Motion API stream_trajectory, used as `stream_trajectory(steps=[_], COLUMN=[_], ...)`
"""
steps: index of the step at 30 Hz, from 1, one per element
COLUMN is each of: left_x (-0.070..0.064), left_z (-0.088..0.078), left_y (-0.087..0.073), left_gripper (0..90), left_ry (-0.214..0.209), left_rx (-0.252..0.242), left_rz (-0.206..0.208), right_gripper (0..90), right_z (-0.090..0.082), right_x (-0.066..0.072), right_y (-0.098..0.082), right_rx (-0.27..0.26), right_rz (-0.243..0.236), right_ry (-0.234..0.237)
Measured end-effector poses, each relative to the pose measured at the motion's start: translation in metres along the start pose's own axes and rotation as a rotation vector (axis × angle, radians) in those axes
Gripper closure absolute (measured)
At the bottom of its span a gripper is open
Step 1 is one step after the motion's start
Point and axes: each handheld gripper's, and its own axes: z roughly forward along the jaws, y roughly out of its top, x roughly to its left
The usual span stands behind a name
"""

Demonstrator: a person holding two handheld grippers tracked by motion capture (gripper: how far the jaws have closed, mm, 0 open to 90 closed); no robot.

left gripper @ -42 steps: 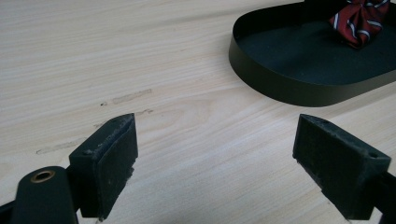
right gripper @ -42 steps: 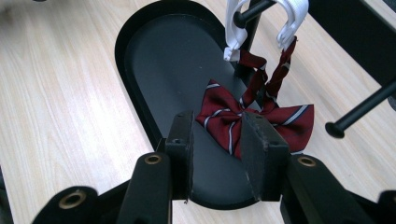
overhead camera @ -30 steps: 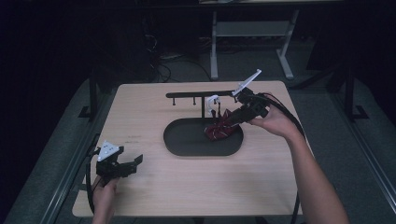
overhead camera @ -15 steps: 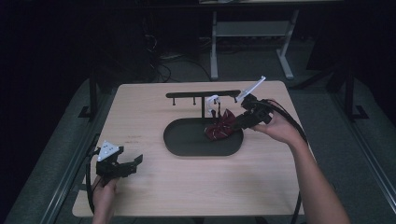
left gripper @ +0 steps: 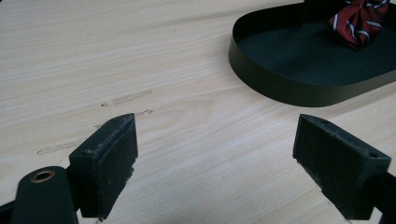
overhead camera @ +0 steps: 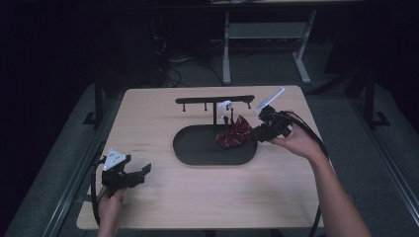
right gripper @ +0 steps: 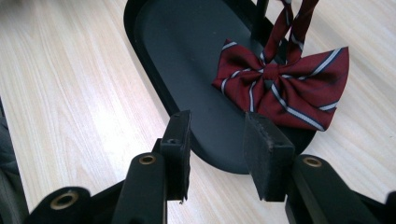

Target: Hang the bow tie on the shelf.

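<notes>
A dark red striped fabric bow tie [right gripper: 285, 91] is lying at the right end of the black oval tray [overhead camera: 197, 148], mid-frame on the light wooden tabletop [overhead camera: 197, 197]. The right gripper [right gripper: 217, 156] is hovering beside it, jaws partly apart, empty. The left gripper [left gripper: 215, 163] is resting wide apart at lower left, empty.

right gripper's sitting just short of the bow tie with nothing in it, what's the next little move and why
Probably ease the right gripper forward over the tray rim toward the bow tie, then close on a wing. Its jaws are open with nothing between them, and they stand just short of the bow tie, which rests at the tray's edge with its strap running up toward the stand. The left gripper waits open, far off.
</notes>
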Motion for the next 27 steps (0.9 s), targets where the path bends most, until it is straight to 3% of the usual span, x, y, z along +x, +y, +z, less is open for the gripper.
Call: stream_trajectory(steps=[27], left_x=[-0.001], left_z=[0.000], left_y=[0.000], left_gripper=[13.5], left_ry=[-0.004], left_rx=[0.000], left_rz=[0.005], right_gripper=[55.3], right_z=[0.004], right_x=[0.003], right_y=[-0.032], right_rx=[-0.009], right_rz=[0.040], right_ry=[0.012])
